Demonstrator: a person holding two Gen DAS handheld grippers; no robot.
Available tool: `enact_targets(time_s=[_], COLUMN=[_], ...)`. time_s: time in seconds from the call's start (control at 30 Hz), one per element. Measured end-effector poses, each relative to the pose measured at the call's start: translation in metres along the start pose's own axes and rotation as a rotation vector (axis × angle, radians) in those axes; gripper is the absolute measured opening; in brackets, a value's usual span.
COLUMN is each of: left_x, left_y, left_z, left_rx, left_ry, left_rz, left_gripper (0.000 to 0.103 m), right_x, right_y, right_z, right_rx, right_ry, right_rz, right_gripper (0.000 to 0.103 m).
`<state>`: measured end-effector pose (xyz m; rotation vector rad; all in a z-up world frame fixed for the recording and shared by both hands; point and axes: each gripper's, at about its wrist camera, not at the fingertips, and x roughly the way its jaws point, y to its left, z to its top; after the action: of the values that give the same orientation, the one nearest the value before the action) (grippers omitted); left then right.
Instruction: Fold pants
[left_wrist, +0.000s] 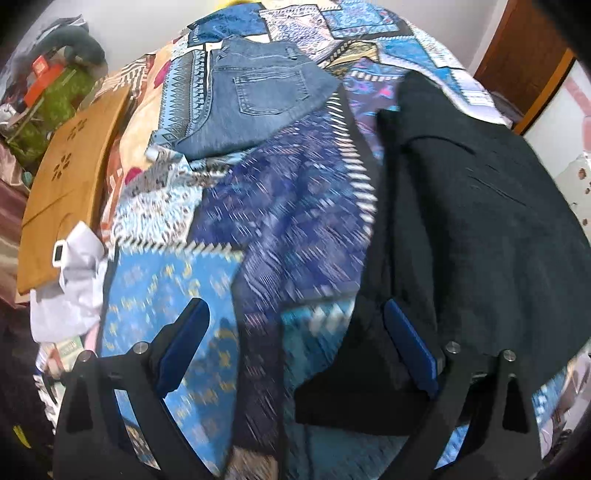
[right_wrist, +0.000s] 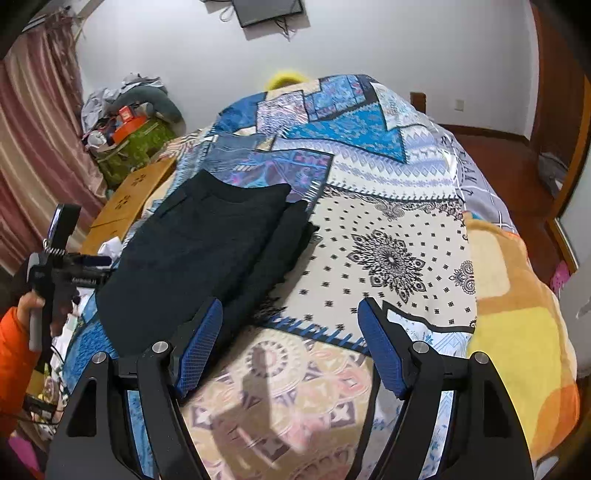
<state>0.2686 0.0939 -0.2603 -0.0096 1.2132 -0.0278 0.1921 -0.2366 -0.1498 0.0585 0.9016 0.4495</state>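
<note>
Black pants lie folded lengthwise on the patterned bedspread, at the right of the left wrist view. They also show in the right wrist view, left of centre. My left gripper is open and empty, with its right finger over the near end of the black pants. My right gripper is open and empty above the bedspread, with its left finger at the pants' near edge. Folded blue jeans lie farther back on the bed.
A wooden board and crumpled white cloth lie along the bed's left edge. Clutter and a green box stand by the pink curtain. A yellow-orange blanket covers the bed's right side. The wooden floor is at the right.
</note>
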Motion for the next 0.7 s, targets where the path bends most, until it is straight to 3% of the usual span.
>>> enact_targets(time_s=[0.13, 0.37, 0.5, 0.7], left_x=[-0.017, -0.044, -0.056, -0.059], left_y=[-0.018, -0.033, -0.033, -0.046], left_z=[-0.016, -0.022, -0.009, 0.027], left_rx=[0.025, 0.080, 0.087, 0.098], left_ry=[-0.020, -0.125, -0.167, -0.214], left_rz=[-0.021, 0.060, 0.023, 0.006], left_gripper=[0.097, 0.096, 0.096, 0.096], right_x=[-0.002, 0.012, 0.015, 0.015], right_y=[0.007, 0.010, 0.005, 0.009], right_z=[-0.002, -0.018, -0.018, 0.009], right_rx=[-0.014, -0.002, 0.012, -0.055], right_ry=[-0.003, 0.032, 0.047, 0.018], right_rz=[0.005, 0.009, 0.028, -0.006], right_gripper=[0.073, 0.073, 0.073, 0.073])
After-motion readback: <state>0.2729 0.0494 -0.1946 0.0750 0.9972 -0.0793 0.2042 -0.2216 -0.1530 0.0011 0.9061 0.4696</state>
